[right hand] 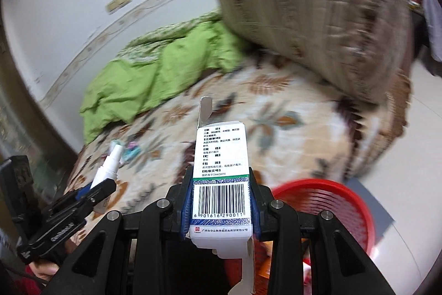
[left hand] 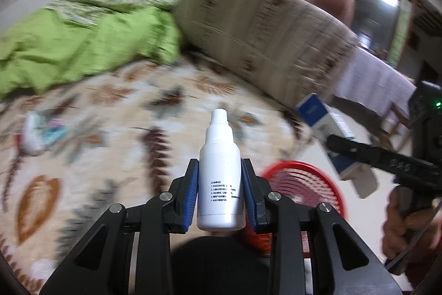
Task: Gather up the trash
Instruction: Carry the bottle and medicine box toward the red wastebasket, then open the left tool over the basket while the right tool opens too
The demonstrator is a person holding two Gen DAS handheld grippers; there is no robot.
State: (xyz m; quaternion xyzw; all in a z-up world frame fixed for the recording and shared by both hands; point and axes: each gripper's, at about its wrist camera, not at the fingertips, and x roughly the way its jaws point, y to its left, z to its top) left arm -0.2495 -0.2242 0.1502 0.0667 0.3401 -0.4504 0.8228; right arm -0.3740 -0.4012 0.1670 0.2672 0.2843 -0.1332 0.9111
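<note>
Left wrist: your left tongs (left hand: 220,192) clamp the white spray bottle (left hand: 220,176) upright; red basket (left hand: 304,187) lies just beyond, right. Smooth plastic may slip.

Right wrist: right tongs (right hand: 221,201) pinch the medicine box (right hand: 221,173); its loose flap may snag the basket's (right hand: 331,201) rim.

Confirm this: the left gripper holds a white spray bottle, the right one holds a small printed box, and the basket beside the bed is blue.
Wrong on the colour only: the basket is red, as the right wrist view shows. The left gripper does hold the white spray bottle, the right gripper the printed box.
</note>
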